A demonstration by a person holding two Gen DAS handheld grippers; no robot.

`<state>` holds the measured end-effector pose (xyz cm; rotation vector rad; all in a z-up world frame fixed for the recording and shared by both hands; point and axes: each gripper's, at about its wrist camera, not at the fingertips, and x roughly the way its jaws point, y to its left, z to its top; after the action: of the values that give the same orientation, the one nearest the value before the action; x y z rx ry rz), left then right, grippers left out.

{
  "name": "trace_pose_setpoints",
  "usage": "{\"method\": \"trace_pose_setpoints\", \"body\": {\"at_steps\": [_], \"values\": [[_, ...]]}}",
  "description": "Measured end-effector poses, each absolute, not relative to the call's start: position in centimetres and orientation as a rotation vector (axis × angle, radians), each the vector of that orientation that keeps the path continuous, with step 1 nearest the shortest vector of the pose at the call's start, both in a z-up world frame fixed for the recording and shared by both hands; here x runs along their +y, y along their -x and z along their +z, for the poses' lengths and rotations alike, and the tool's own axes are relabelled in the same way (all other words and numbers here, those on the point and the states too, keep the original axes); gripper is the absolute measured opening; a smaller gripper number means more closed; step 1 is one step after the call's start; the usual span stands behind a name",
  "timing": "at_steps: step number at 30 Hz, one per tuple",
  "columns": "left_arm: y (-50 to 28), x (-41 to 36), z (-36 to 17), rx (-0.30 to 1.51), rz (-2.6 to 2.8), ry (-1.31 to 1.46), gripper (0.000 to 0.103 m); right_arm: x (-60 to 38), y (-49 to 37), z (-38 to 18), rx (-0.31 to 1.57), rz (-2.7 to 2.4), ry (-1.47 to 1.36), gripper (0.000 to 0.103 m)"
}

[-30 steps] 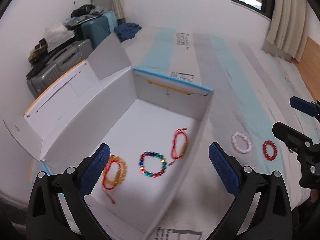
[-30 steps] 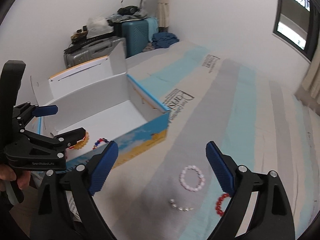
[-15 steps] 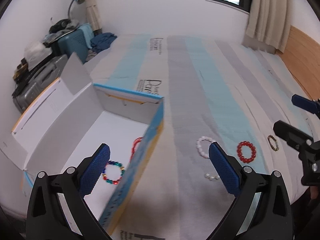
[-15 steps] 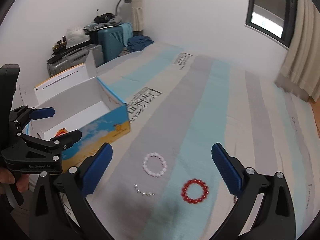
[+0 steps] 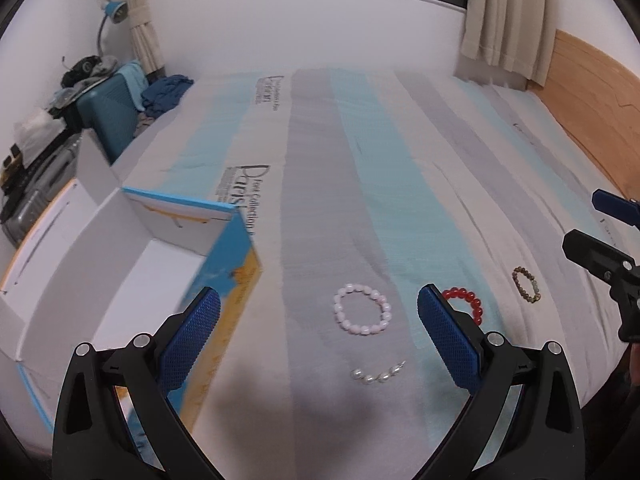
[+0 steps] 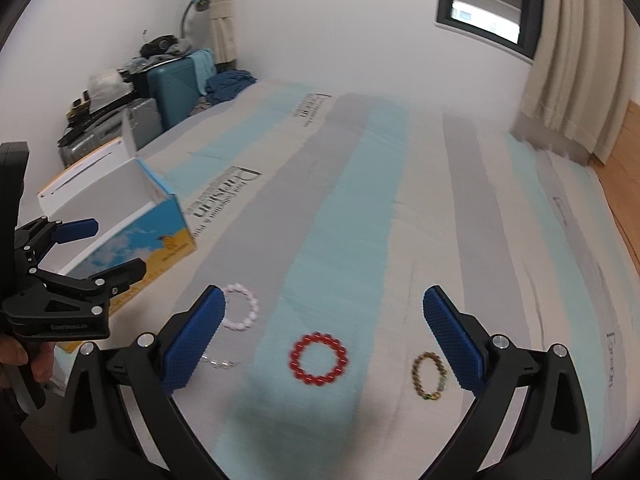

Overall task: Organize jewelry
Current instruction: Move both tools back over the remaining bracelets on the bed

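Several pieces of jewelry lie on the striped bed cover. A pale pink bead bracelet point(image 5: 362, 315) point(image 6: 240, 306) lies in the middle, a short pearl strand point(image 5: 378, 374) point(image 6: 219, 362) in front of it. A red bead bracelet point(image 5: 464, 302) point(image 6: 319, 358) and a brown bead bracelet point(image 5: 527, 284) point(image 6: 429, 376) lie to the right. My left gripper point(image 5: 318, 340) is open and empty above the pink bracelet and pearls. My right gripper point(image 6: 324, 338) is open and empty above the red bracelet. The open white and blue box point(image 5: 192, 210) point(image 6: 158, 196) stands at the left.
Suitcases point(image 5: 108, 120) with clothes and a blue lamp point(image 5: 114, 8) stand at the far left by the wall. A wooden headboard point(image 5: 592, 92) runs along the right. A curtain point(image 6: 576, 60) hangs at the back right under a window.
Both grippers have swung right, away from the box and over the loose jewelry on the bed. The box's inside has gone out of view. Both stay open.
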<state>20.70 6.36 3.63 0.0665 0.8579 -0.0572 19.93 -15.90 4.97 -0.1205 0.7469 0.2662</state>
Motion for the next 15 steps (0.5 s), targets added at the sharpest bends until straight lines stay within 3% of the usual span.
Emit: {"method": "trace_pose_setpoints", "body": {"at_steps": [15], "values": [[-25.5,3.1,-3.9,0.950,-0.121,-0.084,0.097,-22.7,-24.1,-3.5,0.891,0.162,0.075,0.095]]}}
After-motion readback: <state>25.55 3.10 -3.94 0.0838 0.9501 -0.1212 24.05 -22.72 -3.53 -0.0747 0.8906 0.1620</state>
